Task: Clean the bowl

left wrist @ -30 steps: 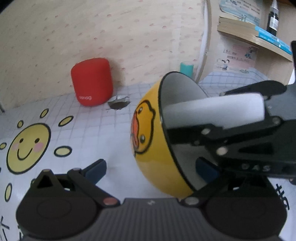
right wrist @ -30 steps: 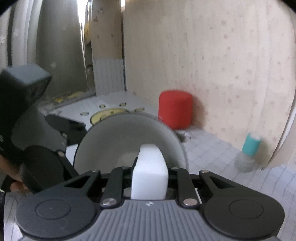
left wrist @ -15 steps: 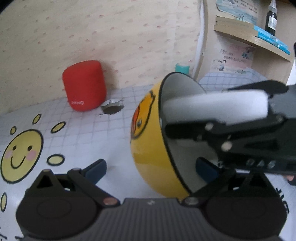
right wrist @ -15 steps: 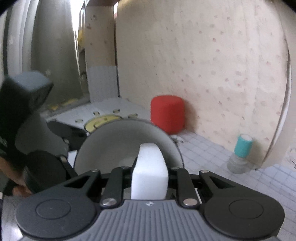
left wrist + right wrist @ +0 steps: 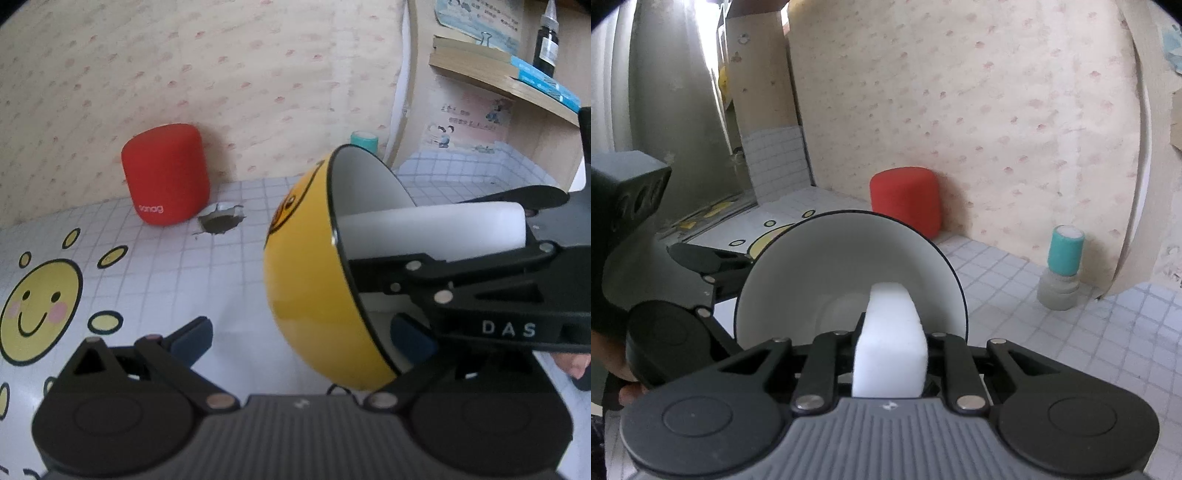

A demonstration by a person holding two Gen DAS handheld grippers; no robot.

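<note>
A yellow bowl (image 5: 306, 291) with a duck face is tipped on its side, its white inside (image 5: 827, 280) facing my right gripper. My right gripper (image 5: 890, 332) is shut on a white sponge (image 5: 890, 354), which reaches into the bowl and lies against its inner wall; the sponge (image 5: 432, 229) enters from the right in the left wrist view. My left gripper (image 5: 301, 338) stands wide open around the bowl's lower wall. One blue pad (image 5: 410, 339) is inside the bowl. The other pad (image 5: 192, 336) is outside, with bare table between it and the yellow wall.
A red speaker (image 5: 166, 173) stands by the back wall beside a torn hole (image 5: 221, 221) in the table cover. A teal-capped bottle (image 5: 1063, 258) is at the back right. A shelf with books (image 5: 517, 74) hangs upper right. A smiling sun print (image 5: 37, 306) is on the left.
My right gripper has rolled slightly with the sponge inside the bowl, and the background has shifted a little to the left. Both jaws stand as before.
</note>
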